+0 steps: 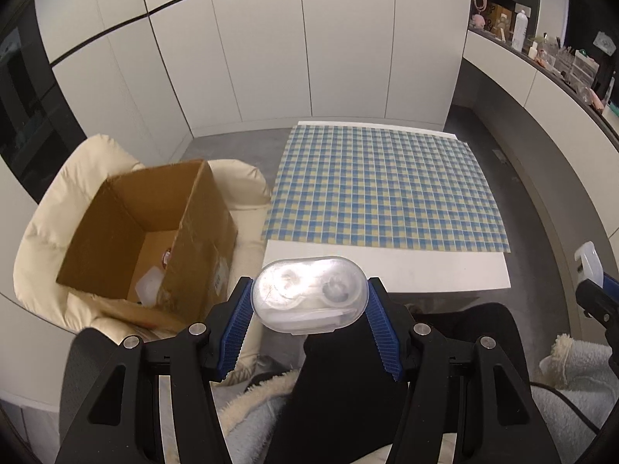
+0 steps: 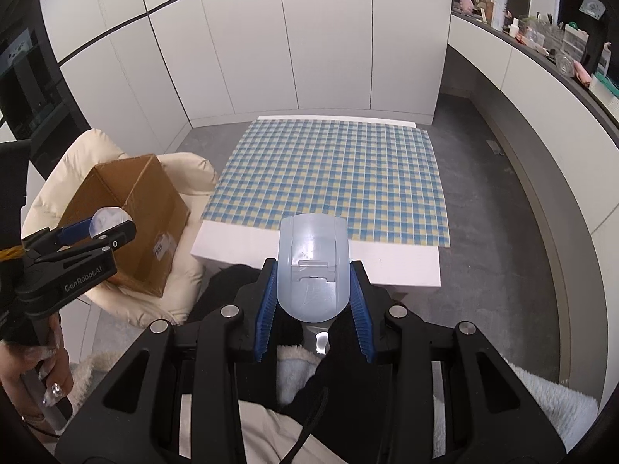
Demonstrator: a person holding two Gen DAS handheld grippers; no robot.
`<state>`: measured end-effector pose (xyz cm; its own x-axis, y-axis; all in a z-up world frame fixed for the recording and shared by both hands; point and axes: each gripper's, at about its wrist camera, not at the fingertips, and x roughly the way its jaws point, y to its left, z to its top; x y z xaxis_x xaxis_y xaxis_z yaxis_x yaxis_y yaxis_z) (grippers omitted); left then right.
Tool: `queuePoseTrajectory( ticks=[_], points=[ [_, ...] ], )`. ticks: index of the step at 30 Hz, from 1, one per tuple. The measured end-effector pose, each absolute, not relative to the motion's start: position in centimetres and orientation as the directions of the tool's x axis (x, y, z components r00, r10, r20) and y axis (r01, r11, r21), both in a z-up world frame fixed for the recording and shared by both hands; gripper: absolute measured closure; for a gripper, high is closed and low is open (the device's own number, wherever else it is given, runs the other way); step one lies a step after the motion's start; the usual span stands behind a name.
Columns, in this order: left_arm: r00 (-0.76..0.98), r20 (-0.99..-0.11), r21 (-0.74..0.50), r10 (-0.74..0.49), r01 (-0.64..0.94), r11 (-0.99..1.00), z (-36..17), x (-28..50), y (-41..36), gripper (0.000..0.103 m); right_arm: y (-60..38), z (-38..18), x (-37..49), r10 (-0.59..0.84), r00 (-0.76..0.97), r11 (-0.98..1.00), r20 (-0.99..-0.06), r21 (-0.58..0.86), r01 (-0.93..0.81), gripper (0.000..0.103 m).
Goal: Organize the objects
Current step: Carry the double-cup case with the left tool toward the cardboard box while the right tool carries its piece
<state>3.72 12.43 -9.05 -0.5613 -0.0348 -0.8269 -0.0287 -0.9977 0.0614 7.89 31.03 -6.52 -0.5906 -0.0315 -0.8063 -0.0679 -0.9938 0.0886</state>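
Grippers in both hands are hanging above the person's lap, just short of the near edge of the white table (image 1: 425, 274), each pressing on a plastic thing. The left gripper (image 1: 308, 309) is clamping a clear, pill-shaped case (image 1: 308, 294) between its blue ribbed pads (image 1: 236, 321), jaws partly spread to the case's width. The case is lying with its long axis crosswise, from one pad to the other, its broad face turned up toward the camera; two round wells are showing through the lid side by side. The right gripper (image 2: 314, 301) is squeezing a pale blue translucent container (image 2: 311, 266), jaws drawn in narrow around it. That container's long axis is running forward along the fingers, rounded end toward the camera and flatter end pointing out over the table edge; a small hinged clasp is sitting across its middle.

A blue and yellow checked cloth (image 1: 383, 189) is covering the far part of the table. To the left, an open cardboard box (image 1: 154, 232) is resting on a cream cushioned chair (image 1: 58, 208), tilted, with something white lying inside. A label on the box's side is too blurred to read. In the right wrist view, the left gripper's body is reading "GenRobot.AI".
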Motion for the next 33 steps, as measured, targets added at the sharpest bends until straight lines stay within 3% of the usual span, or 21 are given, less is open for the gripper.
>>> queuePoseTrajectory(
  ticks=[18,33],
  points=[
    [-0.571,-0.821,0.014,0.020,-0.055,-0.998,-9.9,5.6,13.3,0.045,33.0,-10.9,13.0,-0.038,-0.507,-0.986,-0.861,0.113,-0.118,0.065],
    [-0.522,-0.852,0.002,0.024,-0.050,-0.999,-11.4,5.0,12.7,0.045,32.6,-11.4,12.3,-0.061,-0.494,-0.987,-0.867,0.127,-0.101,0.065]
  ],
)
